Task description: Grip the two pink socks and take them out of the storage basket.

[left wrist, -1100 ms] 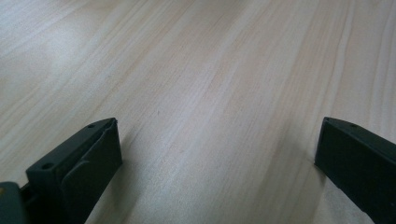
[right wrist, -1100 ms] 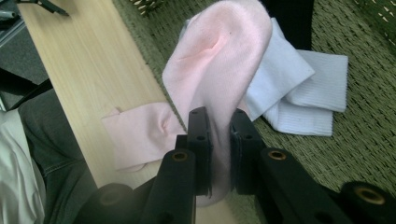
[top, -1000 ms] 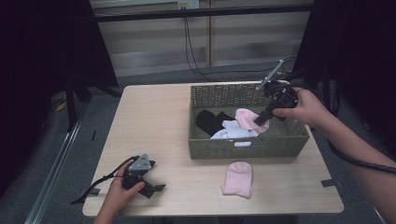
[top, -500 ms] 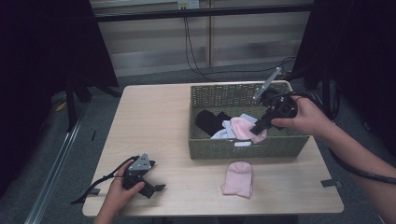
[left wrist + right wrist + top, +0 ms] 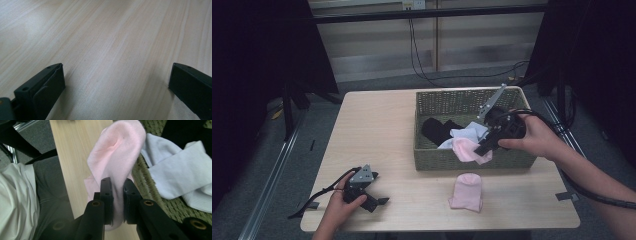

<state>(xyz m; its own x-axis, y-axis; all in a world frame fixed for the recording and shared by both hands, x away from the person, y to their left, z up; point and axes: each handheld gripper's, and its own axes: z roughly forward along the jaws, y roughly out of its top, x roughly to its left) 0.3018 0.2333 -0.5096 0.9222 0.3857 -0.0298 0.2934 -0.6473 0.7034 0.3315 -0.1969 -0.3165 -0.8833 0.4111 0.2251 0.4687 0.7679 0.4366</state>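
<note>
Pink sock (image 5: 117,157) pinched in right gripper (image 5: 117,185) over wicker basket (image 5: 472,160); left gripper (image 5: 116,75) rests on table (image 5: 112,37), jaws wide apart.

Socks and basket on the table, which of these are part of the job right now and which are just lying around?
In the job:
- pink sock clamped in the right gripper
- second pink sock on the table
- wicker basket

Lying about:
- white socks in the basket
- black sock in the basket
- left gripper, open, resting on the table
</note>
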